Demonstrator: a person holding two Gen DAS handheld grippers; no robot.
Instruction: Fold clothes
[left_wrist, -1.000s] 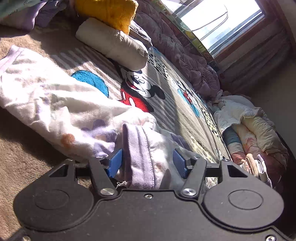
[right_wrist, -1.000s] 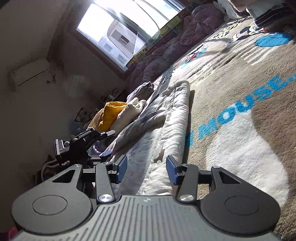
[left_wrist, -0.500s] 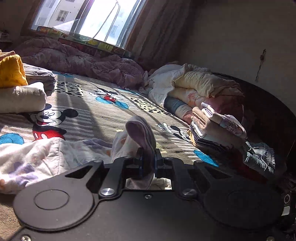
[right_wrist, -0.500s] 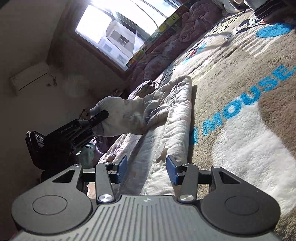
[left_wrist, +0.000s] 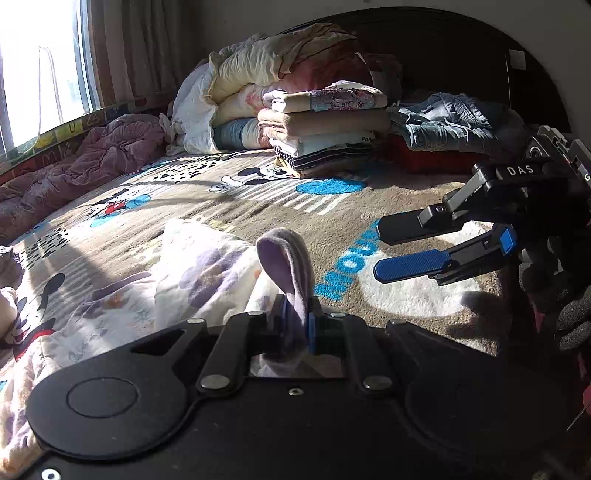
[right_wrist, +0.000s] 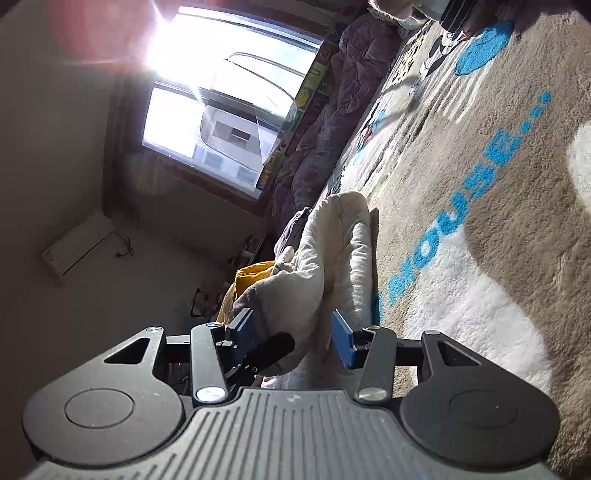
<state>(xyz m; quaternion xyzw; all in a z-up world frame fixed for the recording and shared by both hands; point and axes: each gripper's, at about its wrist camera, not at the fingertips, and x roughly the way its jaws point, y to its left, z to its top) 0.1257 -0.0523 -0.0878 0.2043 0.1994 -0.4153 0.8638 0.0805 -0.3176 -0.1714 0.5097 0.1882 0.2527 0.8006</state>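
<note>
1. Your left gripper (left_wrist: 295, 314) had its jaws clamped on the purple cuff (left_wrist: 286, 258) of the floral garment (left_wrist: 207, 280), lifted off the bed (left_wrist: 369, 206).
2. Your right gripper (right_wrist: 291, 334) sat with jaws part-open, the garment's cloth between them, not pinched.

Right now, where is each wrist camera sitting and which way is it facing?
Left wrist: behind the left gripper, shut on the floral garment's purple cuff; faces the folded stack; right gripper and gloved hand show.
Right wrist: rolled sideways behind the open right gripper, facing the window.
Shared: garment, Mickey Mouse blanket.
</note>
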